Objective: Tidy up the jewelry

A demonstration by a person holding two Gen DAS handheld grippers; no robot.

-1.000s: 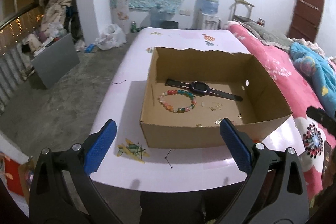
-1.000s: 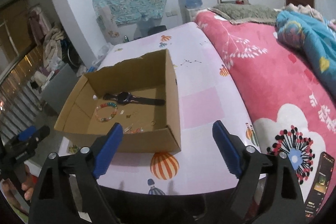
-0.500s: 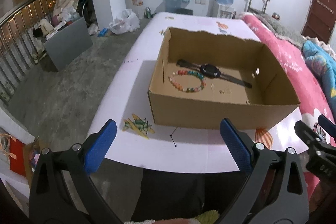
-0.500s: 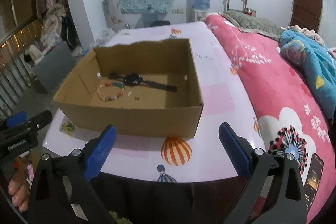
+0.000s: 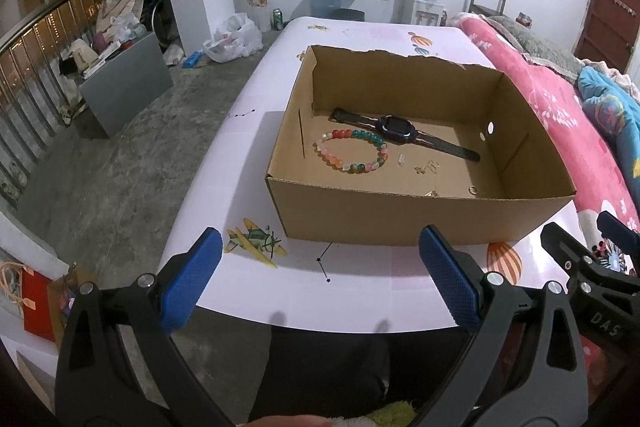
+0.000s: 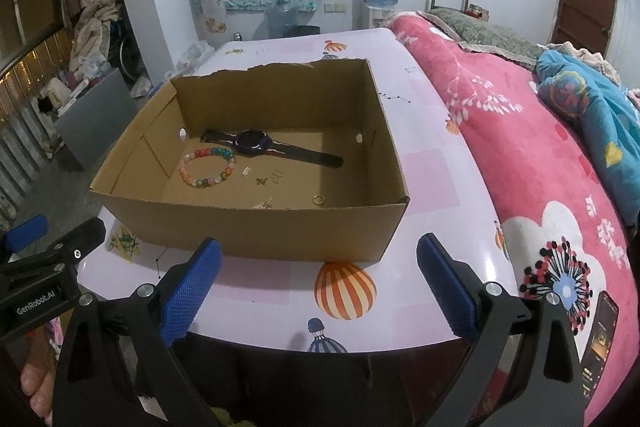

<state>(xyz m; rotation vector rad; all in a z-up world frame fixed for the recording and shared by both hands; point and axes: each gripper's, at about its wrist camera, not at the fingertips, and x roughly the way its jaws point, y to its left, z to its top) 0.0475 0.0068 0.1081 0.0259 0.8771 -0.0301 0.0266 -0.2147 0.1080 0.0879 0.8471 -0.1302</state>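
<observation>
So the open brown cardboard box (image 5: 420,223) sits on a glossy pale-pink table (image 5: 248,147) printed with balloons, beside a pink floral blanket (image 6: 520,147). Inside lie a multicoloured bead bracelet (image 5: 352,151) and black wristwatch (image 5: 400,133). Left gripper (image 5: 320,275) and right gripper (image 6: 318,279) both gape wide, empty. Grey concrete floor, white walls.

We see an open cardboard box (image 5: 420,215) on the worktop (image 5: 360,287). In it, a wristwatch (image 5: 394,129) lies toward the far wall, a bead bracelet (image 5: 352,151) just before it at the left, small charms (image 5: 426,167) to the bracelet's right, and a ring (image 5: 473,190) near the front wall. A bed (image 6: 540,155) adjoins the worktop's right side.
</observation>
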